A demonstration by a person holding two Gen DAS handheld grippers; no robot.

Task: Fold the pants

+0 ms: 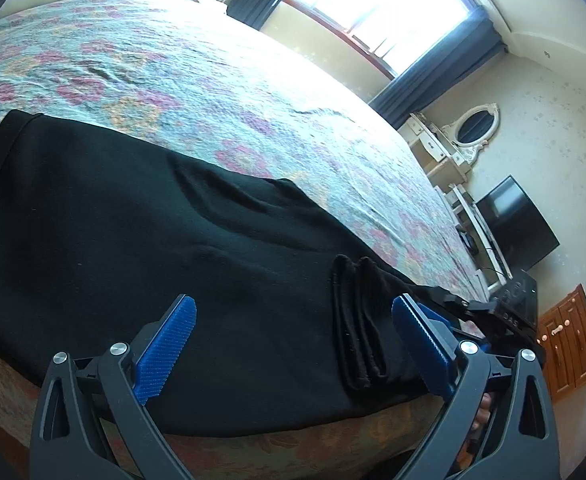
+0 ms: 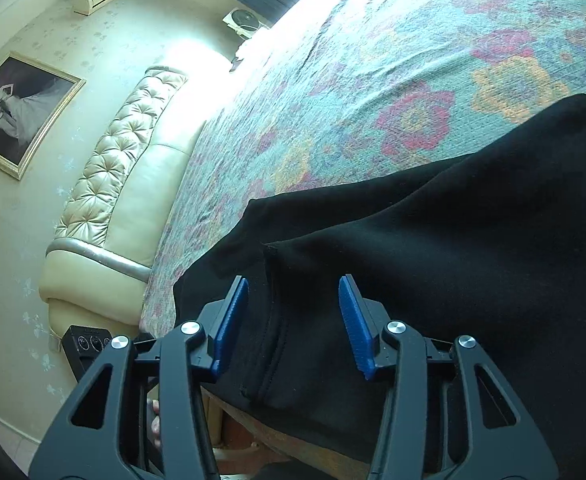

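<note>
One fold at least looks done: the black pants [image 1: 141,240] lie flat along the near edge of the bed [image 1: 181,80], layers stacked at the cuffs [image 1: 357,320]. Left gripper [image 1: 293,344] hovers over them, fingers spread wide and empty; right gripper [image 2: 293,320] has fingers part open around the hem, pads apparently clear of the cloth. Folding lengthwise still seems left. Black-on-black hides the creases, and the waistband isn't clearly identifiable.

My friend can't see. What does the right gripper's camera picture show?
Black pants lie on a flowery bedspread. The right gripper is open, blue pads either side of a seam. A padded headboard stands behind.
</note>
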